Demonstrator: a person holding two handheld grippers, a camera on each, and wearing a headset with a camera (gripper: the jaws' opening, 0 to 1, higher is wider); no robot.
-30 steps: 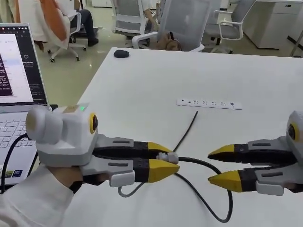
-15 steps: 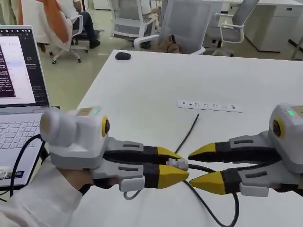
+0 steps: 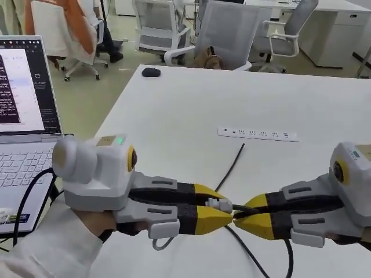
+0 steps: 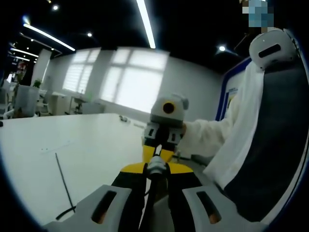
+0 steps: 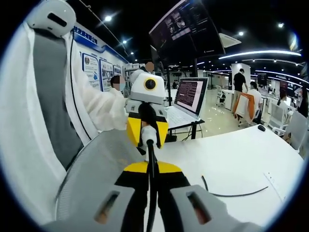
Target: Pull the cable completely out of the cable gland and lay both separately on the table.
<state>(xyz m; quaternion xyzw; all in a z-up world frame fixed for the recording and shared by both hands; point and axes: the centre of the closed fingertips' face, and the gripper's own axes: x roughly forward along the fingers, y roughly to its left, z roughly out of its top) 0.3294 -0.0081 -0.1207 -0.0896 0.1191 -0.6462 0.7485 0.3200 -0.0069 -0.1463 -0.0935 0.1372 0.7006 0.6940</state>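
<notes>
Two grippers meet nose to nose above the table (image 3: 174, 116). The left gripper (image 3: 225, 207) has its jaws closed on the pale cable gland (image 3: 215, 204). The right gripper (image 3: 242, 213) has its jaws pinched on the black cable (image 3: 231, 167) just where it leaves the gland. Gland and gripped section are held off the surface; the slack trails on the table beneath the grippers, and one end lies short of the power strip (image 3: 258, 135). Extraction is judged not yet begun. Risks noted: the right grip sits so near the gland that the jacket may slide through the jaws instead of drawing out. A tight seal could drag the gland from the left jaws. An off-axis pull could bind or kink the cable. The long tail will likely need regrips, and whipping slack could reach the laptop (image 3: 23, 116).
</notes>
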